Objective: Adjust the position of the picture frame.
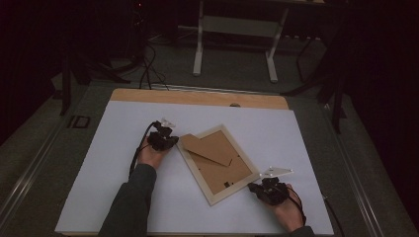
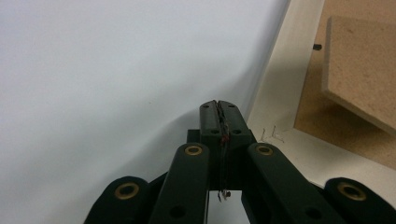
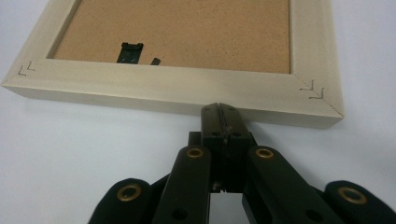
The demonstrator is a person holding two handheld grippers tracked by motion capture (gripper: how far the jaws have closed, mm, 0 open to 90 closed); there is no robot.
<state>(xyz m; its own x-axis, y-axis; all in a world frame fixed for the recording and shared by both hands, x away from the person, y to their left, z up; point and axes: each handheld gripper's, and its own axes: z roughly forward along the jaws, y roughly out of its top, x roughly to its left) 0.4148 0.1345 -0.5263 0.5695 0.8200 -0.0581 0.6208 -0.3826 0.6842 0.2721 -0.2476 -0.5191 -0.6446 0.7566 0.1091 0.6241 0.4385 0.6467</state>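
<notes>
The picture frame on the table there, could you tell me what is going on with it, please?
A person holds a gripper in each hand beside a picture frame that lies face down on the white table, its brown backing board lying askew on it. The left gripper sits at the frame's upper left edge, the right gripper at its lower right end. Both have their jaws shut on nothing.

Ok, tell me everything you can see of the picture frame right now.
The picture frame lies face down and skewed on the white table. Its border looks like pale wood with stapled mitred corners; the brown backing board fills it, with a fold-out stand panel on top and a small black clip near one end. The shut left gripper sits at one long edge, the shut right gripper at a short end; contact is unclear.
</notes>
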